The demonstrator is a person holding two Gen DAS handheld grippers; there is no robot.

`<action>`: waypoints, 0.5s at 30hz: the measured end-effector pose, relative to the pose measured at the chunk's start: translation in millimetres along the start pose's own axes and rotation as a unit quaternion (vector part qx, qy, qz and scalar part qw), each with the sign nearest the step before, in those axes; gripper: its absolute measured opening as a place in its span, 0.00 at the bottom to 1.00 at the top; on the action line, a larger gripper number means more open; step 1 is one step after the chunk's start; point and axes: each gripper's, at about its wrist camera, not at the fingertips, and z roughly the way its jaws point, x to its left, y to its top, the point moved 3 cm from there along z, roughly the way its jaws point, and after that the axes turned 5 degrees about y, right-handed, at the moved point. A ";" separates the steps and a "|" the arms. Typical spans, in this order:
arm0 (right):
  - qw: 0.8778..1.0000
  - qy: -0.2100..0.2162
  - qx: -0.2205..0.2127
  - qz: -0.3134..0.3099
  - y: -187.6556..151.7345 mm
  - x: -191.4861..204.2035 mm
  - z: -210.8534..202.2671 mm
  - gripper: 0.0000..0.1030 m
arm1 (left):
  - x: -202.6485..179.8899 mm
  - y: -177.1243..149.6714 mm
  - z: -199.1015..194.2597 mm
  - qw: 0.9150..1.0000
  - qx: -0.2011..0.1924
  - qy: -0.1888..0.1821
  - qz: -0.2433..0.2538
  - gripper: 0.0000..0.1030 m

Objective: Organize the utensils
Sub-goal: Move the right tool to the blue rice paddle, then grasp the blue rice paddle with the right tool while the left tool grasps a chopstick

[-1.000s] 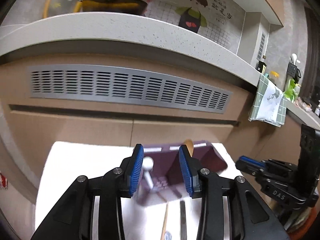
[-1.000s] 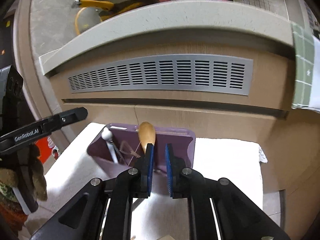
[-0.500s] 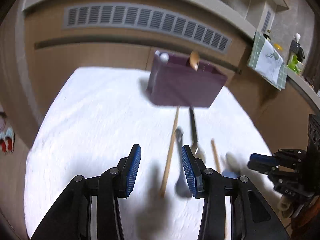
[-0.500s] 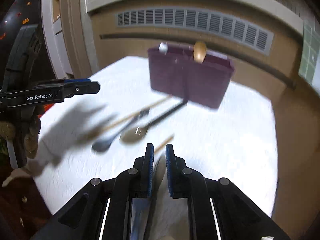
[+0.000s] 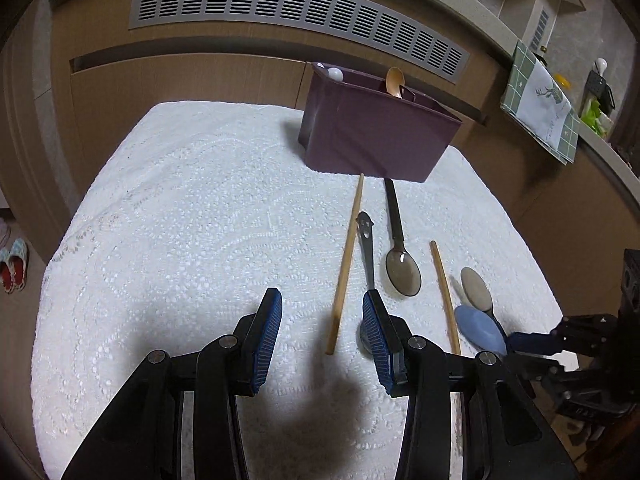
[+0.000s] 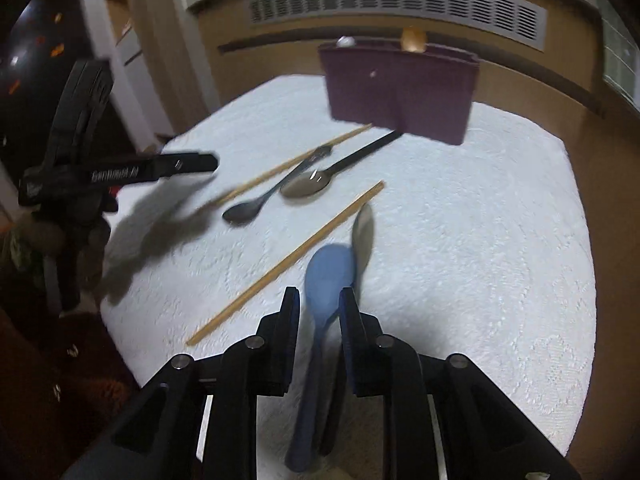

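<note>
My right gripper (image 6: 319, 306) stands open around the blue spoon (image 6: 329, 276) near the table's (image 6: 500, 240) front edge; closing crooked, it may also catch the grey spoon (image 6: 363, 236) touching it.

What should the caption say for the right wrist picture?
Open right tongs straddle a blue spoon lying on the white cloth before a purple utensil box.

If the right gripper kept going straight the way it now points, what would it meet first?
Most likely the blue spoon: its handle already lies between the open fingers of the right gripper, bowl just ahead. The grey spoon beside it comes next. How high the gripper is above the white cloth is unclear.
</note>
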 end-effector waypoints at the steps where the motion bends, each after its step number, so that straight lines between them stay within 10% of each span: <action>1: 1.000 -0.007 0.006 -0.001 -1.5 0.0 2.6 0.18 | -0.7 0.2 -0.2 1.000 0.000 0.000 0.002 0.42; 15: 0.998 -0.048 0.032 0.017 42.2 -12.2 49.6 0.26 | 1.6 -0.8 5.2 1.000 0.013 0.002 0.004 0.42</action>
